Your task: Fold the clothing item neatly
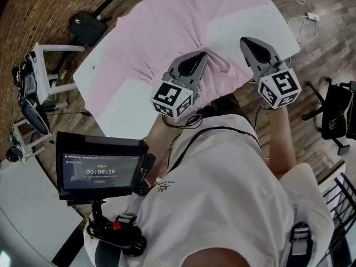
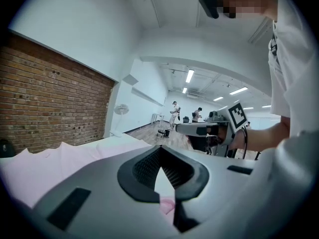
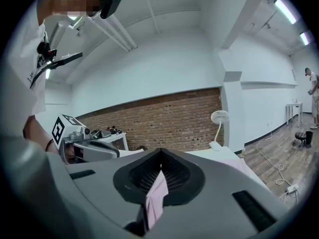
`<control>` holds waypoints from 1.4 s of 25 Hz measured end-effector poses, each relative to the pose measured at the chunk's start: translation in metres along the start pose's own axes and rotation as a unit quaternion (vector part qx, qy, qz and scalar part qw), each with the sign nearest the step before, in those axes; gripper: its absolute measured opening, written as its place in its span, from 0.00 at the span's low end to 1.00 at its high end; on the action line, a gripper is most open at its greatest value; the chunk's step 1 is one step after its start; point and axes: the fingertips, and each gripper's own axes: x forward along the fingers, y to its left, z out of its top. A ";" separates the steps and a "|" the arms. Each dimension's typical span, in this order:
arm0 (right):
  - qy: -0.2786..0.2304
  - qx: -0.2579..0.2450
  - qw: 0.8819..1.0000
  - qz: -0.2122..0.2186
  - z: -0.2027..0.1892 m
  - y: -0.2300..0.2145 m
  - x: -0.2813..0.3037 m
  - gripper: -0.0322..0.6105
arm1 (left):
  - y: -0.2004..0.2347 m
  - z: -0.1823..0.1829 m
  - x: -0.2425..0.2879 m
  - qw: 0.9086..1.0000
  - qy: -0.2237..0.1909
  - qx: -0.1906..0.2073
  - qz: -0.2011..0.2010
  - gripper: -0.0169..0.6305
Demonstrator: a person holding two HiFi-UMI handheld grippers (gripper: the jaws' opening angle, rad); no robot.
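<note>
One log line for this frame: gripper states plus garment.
left gripper: shut on pink fabric garment | right gripper: shut on same garment | garment: near edge pinched, rest lying on white table

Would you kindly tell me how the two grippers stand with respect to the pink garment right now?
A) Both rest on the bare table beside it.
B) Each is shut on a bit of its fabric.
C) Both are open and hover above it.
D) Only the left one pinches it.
B: the left gripper and the right gripper each show closed jaws with a fold of the pink garment pinched between them.
</note>
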 end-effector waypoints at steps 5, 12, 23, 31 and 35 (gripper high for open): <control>0.002 0.012 1.000 -0.028 -0.007 -0.055 0.009 0.05 | -0.007 0.003 0.048 1.000 0.006 -0.002 -0.029 0.03; 0.017 0.034 0.997 -0.068 -0.037 -0.165 0.028 0.05 | -0.006 -0.010 0.125 0.999 0.028 -0.009 -0.034 0.03; 0.055 0.061 0.985 -0.151 -0.101 -0.294 0.079 0.05 | 0.014 -0.019 0.160 0.999 0.031 -0.026 0.004 0.03; 0.081 0.076 0.971 -0.210 -0.141 -0.357 0.093 0.05 | 0.019 -0.032 0.180 0.998 0.051 -0.025 0.008 0.03; 0.109 0.073 0.967 -0.217 -0.161 -0.373 0.098 0.13 | 0.024 -0.038 0.181 0.997 0.061 -0.032 0.018 0.03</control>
